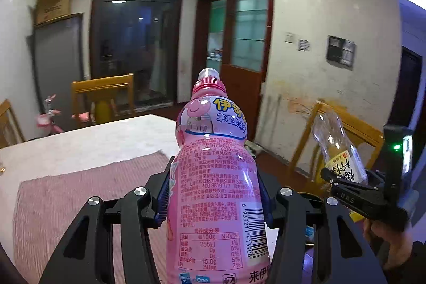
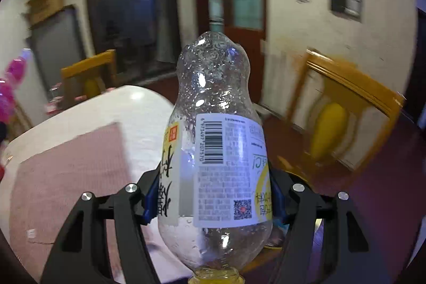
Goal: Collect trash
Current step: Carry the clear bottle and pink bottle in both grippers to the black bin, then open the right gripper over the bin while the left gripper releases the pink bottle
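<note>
A: Left tongs [image 1: 213, 193]: what do they carry?

B: A pink bottle [image 1: 213, 177], upright, cap at the top. The blue pads [image 1: 163, 197] press its printed sleeve on both sides, so the tongs are clenched on it. The bottle is lifted above the near edge of the desk [image 1: 87, 143].

A: And the right tongs [image 2: 213, 193]?

B: Clenched likewise, on a clear bottle [image 2: 213, 124]. It is held upside down: the neck, yellow at the rim, points toward the camera at the bottom of the right wrist view, and the rounded base points away. Droplets cling inside its wall. Its label shows a barcode and a QR code.

A: How do the two stand to each other?

B: In the left wrist view the right tongs [image 1: 348, 181] appear at the right edge with the clear bottle [image 1: 338, 148] tilted in them, apart from the pink one. A hand [image 1: 386, 236] grips the handle beneath.

A: The surroundings?

B: A pink cloth [image 1: 80, 198] lies on the white desk. Wooden chairs [image 1: 103, 92] stand at the far side and to the right. A brown door [image 1: 239, 44] and a dark glass door lie behind.
</note>
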